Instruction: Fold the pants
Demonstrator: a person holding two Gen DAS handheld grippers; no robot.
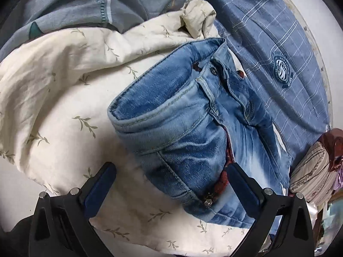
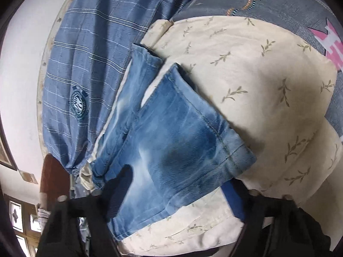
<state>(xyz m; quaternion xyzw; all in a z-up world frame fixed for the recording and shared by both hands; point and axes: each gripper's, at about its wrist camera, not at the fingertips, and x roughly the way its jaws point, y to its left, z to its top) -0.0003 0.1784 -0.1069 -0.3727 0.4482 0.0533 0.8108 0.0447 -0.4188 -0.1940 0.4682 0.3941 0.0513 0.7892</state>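
Left wrist view: the left gripper (image 1: 171, 177) stands wide, its two blue-padded fingers (image 1: 99, 184) spread apart at the bottom of the frame. The waist end of the jeans (image 1: 188, 124) lies between them; the right-hand finger rests against or just over the denim near a red patterned lining at the fly, while the other finger is clear of the cloth, so nothing is clamped. The jeans lie on a cream leaf-print sheet (image 1: 64, 98). Their waistband runs as a folded edge at the left of the garment, with a metal button (image 1: 207, 202) close to the gripper. The long axis slants from the lower middle up toward the upper right. Beyond them lie a blue plaid cloth (image 1: 278, 42) with a round crest and a grey embroidered blanket (image 1: 75, 4).

Right wrist view: the right gripper (image 2: 178, 194) is partly open, its dark fingers on either side of a leg end of the jeans (image 2: 171, 141). Whether the pads press the denim I cannot tell; the near edge is blurred. The hemmed cuff (image 2: 238, 156) points to the right, and the two legs run up and left, toward the blue plaid cloth (image 2: 85, 64). The cream leaf-print sheet (image 2: 257, 75) spreads out to the right.
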